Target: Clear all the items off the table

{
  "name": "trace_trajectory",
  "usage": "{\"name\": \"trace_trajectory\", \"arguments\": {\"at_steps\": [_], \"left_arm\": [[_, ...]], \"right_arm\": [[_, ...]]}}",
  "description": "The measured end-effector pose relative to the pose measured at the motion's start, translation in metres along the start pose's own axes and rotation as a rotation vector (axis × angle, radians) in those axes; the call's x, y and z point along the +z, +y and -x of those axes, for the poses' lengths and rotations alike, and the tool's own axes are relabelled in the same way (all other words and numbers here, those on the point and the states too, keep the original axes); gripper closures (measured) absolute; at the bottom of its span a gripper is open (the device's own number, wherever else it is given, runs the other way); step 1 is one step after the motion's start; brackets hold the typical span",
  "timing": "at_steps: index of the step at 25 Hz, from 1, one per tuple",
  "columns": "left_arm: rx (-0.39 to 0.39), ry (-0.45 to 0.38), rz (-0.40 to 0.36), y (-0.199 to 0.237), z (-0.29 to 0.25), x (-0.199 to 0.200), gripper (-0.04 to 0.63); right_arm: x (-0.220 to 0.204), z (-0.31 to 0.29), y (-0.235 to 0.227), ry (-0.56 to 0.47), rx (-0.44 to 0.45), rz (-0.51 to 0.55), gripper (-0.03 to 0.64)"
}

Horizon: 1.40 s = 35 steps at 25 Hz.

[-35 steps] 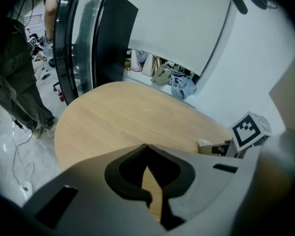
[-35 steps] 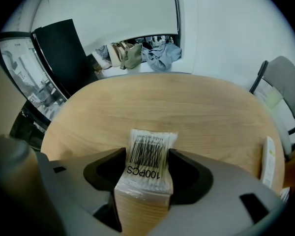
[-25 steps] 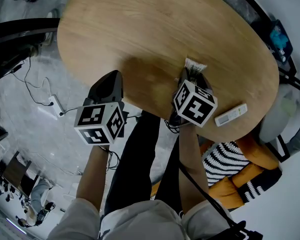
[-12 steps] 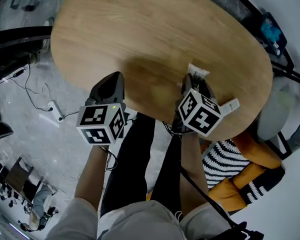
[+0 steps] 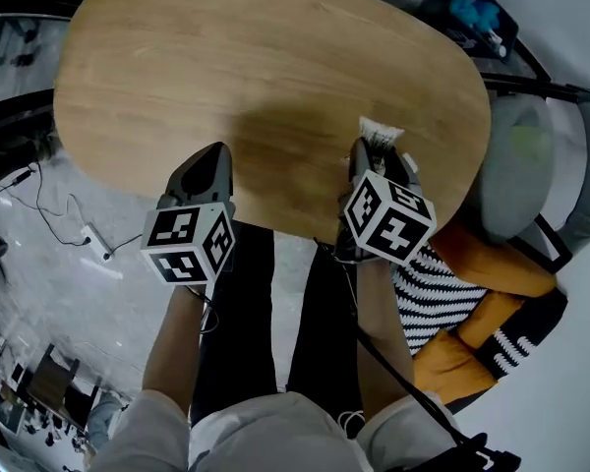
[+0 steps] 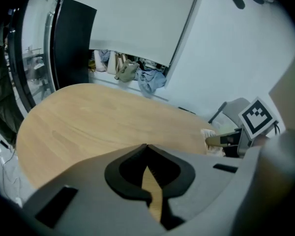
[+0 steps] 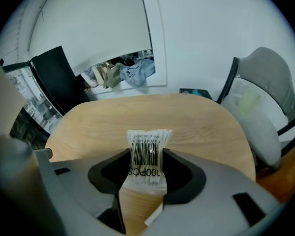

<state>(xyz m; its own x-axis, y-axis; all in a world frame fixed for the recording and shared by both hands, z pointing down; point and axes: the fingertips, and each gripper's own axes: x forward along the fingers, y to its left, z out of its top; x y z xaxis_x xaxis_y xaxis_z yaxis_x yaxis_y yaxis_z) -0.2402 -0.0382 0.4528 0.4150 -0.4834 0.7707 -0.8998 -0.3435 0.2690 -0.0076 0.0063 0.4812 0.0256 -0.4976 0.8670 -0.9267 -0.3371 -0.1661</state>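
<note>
Pinching a crinkly clear-plastic packet of cotton swabs (image 7: 148, 140), barcoded and rectangular, between the matte grey jaws of the right gripper (image 7: 145, 154), over the smooth oval wood-grain table (image 5: 226, 67). Holding the left gripper (image 6: 146, 149) at the table's near edge, jaws closed together on nothing.

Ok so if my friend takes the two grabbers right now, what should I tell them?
Left gripper: jaws together with nothing in them, at the near edge of the table.
Right gripper: shut on the cotton swab packet, which stands upright between the jaws over the table's near right part.
Done: the packet is gripped.
Left to do: carry the packet off the table. A small white thing shows below the right jaws. I can't tell what it is, so check there. No other item shows on the tabletop.
</note>
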Motion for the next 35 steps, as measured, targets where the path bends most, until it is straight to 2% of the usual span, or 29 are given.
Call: {"name": "trace_trajectory", "arguments": {"at_steps": [15, 19, 24, 30, 35], "left_arm": [[-0.215, 0.087, -0.197, -0.203, -0.034, -0.026, 0.588], [-0.272, 0.116, -0.283, -0.264, -0.047, -0.032, 0.588], [-0.352, 0.141, -0.299, -0.343, -0.058, -0.036, 0.588], [-0.376, 0.155, -0.336, -0.403, -0.077, -0.039, 0.588], [-0.372, 0.173, -0.384, -0.426, -0.088, -0.043, 0.588]], "right_arm": [[-0.009, 0.074, -0.177, -0.076, -0.102, -0.246, 0.405], [-0.015, 0.092, -0.233, -0.089, -0.138, -0.298, 0.405], [-0.025, 0.109, -0.301, -0.094, -0.184, -0.361, 0.405], [-0.025, 0.117, -0.356, -0.099, -0.205, -0.398, 0.405], [-0.023, 0.120, -0.390, -0.111, -0.212, -0.448, 0.405]]}}
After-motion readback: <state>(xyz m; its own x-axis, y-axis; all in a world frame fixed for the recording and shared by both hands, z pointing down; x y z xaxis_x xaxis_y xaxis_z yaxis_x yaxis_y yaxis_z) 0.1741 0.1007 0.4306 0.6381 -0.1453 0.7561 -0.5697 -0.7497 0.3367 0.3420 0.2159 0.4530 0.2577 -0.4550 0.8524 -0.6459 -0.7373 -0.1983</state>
